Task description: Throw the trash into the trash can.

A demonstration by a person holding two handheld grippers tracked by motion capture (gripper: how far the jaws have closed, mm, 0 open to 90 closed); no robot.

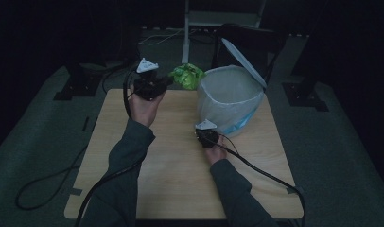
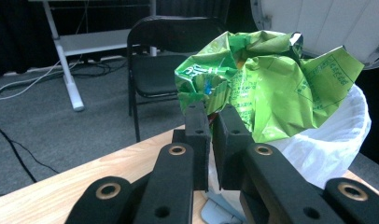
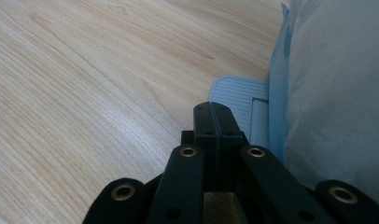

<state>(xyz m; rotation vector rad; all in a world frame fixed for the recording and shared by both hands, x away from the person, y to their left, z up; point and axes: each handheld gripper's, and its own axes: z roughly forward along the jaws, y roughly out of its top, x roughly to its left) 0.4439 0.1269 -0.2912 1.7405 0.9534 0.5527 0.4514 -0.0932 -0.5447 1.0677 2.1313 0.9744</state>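
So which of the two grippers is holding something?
The left gripper, raised beside the white-lined bin, pinches a crumpled green wrapper. The right gripper is shut on nothing, low by the bin's pedal.

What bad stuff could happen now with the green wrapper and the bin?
1. The left tool pinches only a lower edge of the crumpled green wrapper, so it might slip out and land on the table instead of in the bin.
2. The right tool presses the bin's pedal, and the lid stands open. If it slides off, the lid could probably drop shut.
3. The wrapper is beside the bin's rim, so it could snag the white liner.
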